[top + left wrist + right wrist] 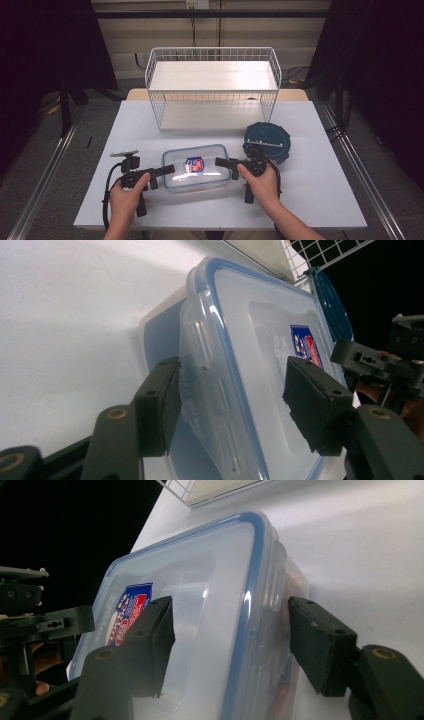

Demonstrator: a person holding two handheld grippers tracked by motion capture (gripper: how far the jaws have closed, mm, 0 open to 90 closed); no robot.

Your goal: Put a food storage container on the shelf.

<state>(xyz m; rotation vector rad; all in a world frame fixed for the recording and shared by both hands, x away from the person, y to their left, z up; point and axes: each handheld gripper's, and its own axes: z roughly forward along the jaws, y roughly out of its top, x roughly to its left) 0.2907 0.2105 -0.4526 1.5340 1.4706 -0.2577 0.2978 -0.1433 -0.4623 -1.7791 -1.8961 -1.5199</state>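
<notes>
lunch box (pixel 196 171): rigid, slick, probably light | take its end flaps | left tongs (pixel 227 407) touch the left flap, not yet pinching | right tongs (pixel 230 647) spread astride the right flap

Red-and-blue sticker (pixel 194 164) on clear container lid (pixel 200 154); print too small and blurred to read. No other legible text.
</notes>
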